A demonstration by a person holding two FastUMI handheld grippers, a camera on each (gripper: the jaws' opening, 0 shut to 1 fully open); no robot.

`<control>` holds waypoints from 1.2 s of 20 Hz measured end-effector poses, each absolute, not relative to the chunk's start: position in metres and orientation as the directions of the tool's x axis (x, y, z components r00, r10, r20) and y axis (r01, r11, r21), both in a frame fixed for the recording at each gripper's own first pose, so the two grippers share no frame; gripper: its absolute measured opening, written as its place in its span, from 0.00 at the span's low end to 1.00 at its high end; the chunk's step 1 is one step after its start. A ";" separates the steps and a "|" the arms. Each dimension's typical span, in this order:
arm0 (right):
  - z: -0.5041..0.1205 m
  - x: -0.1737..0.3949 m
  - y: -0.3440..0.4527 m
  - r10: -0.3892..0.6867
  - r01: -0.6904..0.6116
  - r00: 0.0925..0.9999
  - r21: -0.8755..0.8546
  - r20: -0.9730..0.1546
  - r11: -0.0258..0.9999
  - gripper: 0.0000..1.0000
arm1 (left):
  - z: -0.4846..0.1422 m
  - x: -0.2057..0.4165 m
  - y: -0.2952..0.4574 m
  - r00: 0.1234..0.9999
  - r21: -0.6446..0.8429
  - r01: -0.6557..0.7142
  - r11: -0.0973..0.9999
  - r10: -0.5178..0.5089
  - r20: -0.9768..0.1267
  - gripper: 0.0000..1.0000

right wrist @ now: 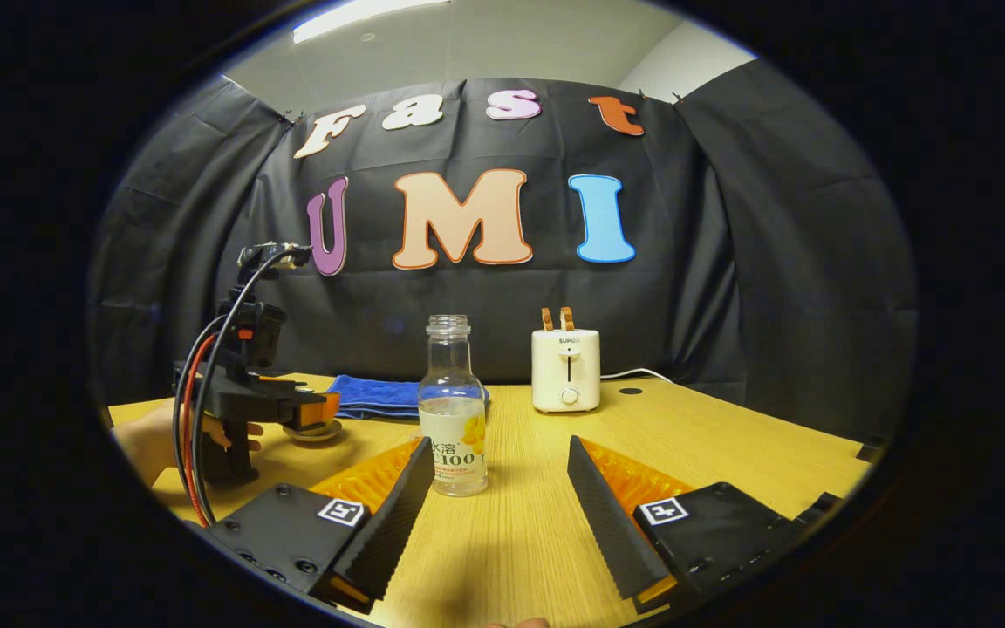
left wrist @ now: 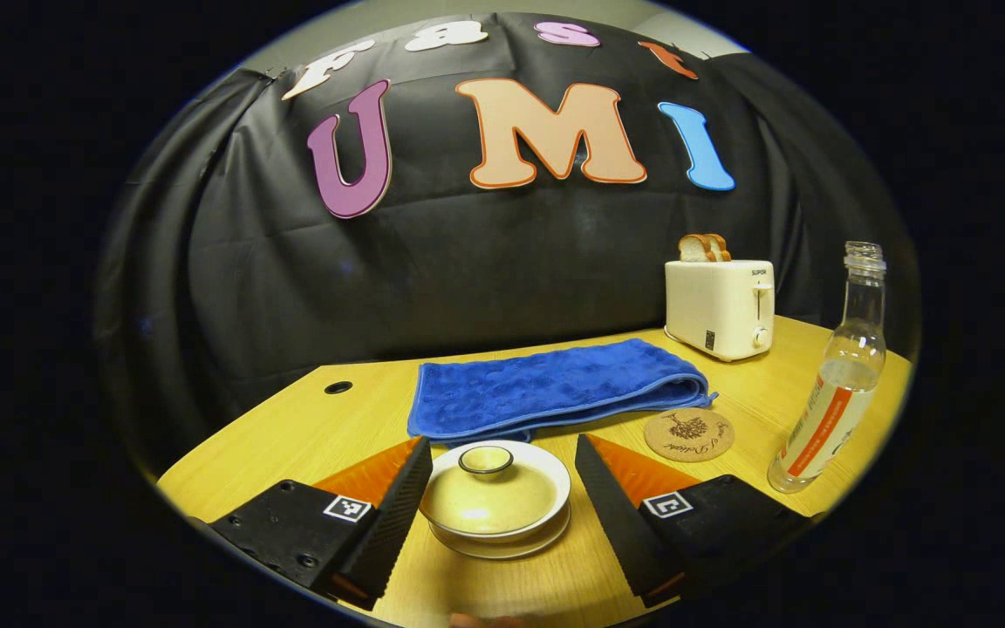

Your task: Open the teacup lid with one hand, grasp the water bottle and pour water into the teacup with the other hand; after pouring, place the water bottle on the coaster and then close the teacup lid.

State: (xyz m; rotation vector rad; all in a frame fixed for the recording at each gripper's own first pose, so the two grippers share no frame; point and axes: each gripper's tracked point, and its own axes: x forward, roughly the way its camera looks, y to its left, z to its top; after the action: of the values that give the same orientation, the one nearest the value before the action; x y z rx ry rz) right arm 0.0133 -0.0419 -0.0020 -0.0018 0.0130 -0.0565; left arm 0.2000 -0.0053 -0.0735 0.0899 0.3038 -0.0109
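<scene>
Nearest in the left gripper view, the left tool [left wrist: 500, 497] stands wide open with its two fingers on either side of the teacup [left wrist: 495, 504], not touching it. That cup sits on a saucer [left wrist: 502, 546] on the wooden counter [left wrist: 363, 419], and its lid [left wrist: 489, 488] is on, so nothing inside can be seen. Beyond it to the right lies a round cork coaster [left wrist: 688, 434], bare. Farther right stands the water bottle [left wrist: 834, 384], upright, uncapped, and roughly half full of clear liquid. A folded blue cloth [left wrist: 555, 388] lies behind the cup, and a cream toaster [left wrist: 719, 307] with two bread slices [left wrist: 705, 248] in its slots stands at the far right of the counter.

In the right gripper view, the right tool [right wrist: 495, 515] is also wide open and holds nothing; the bottle [right wrist: 453, 410] stands just beyond the tip of its left finger, apart from it. At the far left a hand [right wrist: 158, 445] holds the other tool [right wrist: 311, 410] over the teacup [right wrist: 312, 430], which that tool mostly hides. Red and black cables [right wrist: 197, 410] loop down from it. The toaster [right wrist: 564, 369] stands behind the bottle.
</scene>
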 end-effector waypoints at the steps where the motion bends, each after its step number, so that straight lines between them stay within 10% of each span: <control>1: -0.001 0.013 -0.043 -0.058 0.058 0.998 -0.002 -0.013 0.998 0.97 | -0.075 0.204 -0.006 0.952 0.085 0.026 0.996 0.001 -0.307 0.97; 13: -0.002 0.013 -0.044 -0.060 0.060 0.998 -0.002 -0.013 0.998 0.97 | -0.077 0.208 -0.013 0.945 0.075 0.069 0.995 -0.041 -0.324 0.79; 24: -0.001 0.013 -0.044 -0.056 0.056 0.998 -0.002 -0.014 0.998 0.97 | -0.074 0.209 -0.003 0.955 0.092 0.032 0.995 -0.004 -0.298 0.35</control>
State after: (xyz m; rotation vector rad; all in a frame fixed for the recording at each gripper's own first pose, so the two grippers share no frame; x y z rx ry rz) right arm 0.0131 -0.0438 -0.0015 -0.0017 0.0137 -0.0561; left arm 0.2090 -0.0026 -0.0742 0.0960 0.3022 -0.0182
